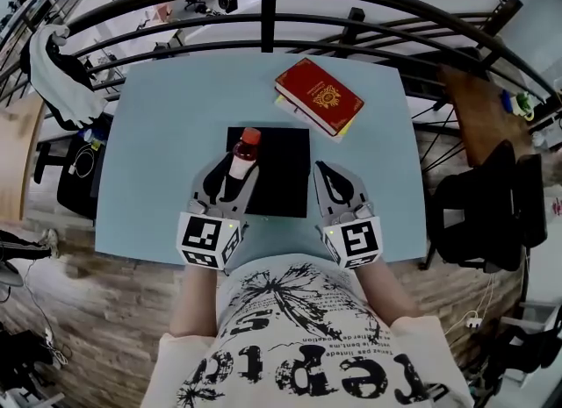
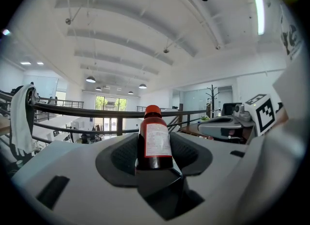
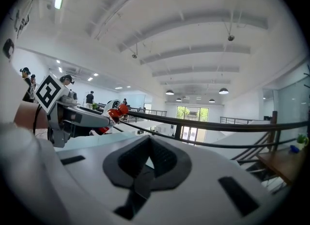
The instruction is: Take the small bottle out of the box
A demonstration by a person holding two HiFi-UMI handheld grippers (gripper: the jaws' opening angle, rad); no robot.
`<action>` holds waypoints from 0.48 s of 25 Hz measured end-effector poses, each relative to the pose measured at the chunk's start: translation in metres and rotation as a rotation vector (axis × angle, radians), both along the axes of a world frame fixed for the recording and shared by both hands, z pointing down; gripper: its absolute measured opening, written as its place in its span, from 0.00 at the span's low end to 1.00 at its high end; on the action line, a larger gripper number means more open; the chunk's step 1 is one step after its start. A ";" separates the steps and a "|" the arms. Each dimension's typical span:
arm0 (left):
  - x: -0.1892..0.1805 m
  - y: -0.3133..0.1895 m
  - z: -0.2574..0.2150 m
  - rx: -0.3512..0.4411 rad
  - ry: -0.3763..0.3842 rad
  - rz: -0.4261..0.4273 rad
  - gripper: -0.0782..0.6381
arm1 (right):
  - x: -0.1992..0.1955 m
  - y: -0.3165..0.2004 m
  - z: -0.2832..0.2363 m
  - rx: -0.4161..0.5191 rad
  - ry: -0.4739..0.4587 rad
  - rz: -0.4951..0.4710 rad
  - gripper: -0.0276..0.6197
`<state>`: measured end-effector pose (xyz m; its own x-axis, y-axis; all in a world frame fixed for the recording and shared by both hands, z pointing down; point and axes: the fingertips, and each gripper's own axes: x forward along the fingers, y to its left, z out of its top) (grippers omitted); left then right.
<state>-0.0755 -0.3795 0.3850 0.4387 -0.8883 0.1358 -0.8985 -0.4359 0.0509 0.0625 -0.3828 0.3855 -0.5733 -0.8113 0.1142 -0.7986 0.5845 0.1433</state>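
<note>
- Left gripper (image 1: 230, 180) clamps the small bottle (image 1: 245, 153) low on its body, aloft over the black box (image 1: 285, 178); top-heavy, may tilt or slip.
- Right gripper (image 1: 325, 174) closed, empty: no catch.
- Red book (image 1: 319, 96) beyond crowds any far set-down.

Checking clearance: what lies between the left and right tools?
In the head view, the black box lies between the left tool, which grips the small bottle, and the right tool.

The place is an open-plan office mezzanine: a black railing (image 1: 268, 20) overlooks rows of desks (image 1: 219, 13), round ceiling lamps (image 2: 90, 79) hang overhead, and an office chair (image 1: 483, 213) stands beside the tabletop (image 1: 158, 134).
</note>
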 end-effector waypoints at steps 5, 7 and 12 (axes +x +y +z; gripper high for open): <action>-0.005 0.000 0.001 -0.012 -0.007 0.000 0.41 | -0.002 0.000 0.001 -0.006 -0.018 0.021 0.06; -0.006 0.000 -0.001 -0.006 -0.014 0.001 0.41 | -0.002 -0.001 0.000 -0.004 -0.029 0.033 0.06; -0.009 0.000 -0.002 0.003 -0.023 0.006 0.41 | -0.004 -0.001 -0.002 0.005 -0.039 0.042 0.06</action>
<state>-0.0846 -0.3791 0.3832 0.4408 -0.8861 0.1435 -0.8968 -0.4415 0.0289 0.0586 -0.3834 0.3837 -0.5424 -0.8355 0.0882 -0.8277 0.5494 0.1142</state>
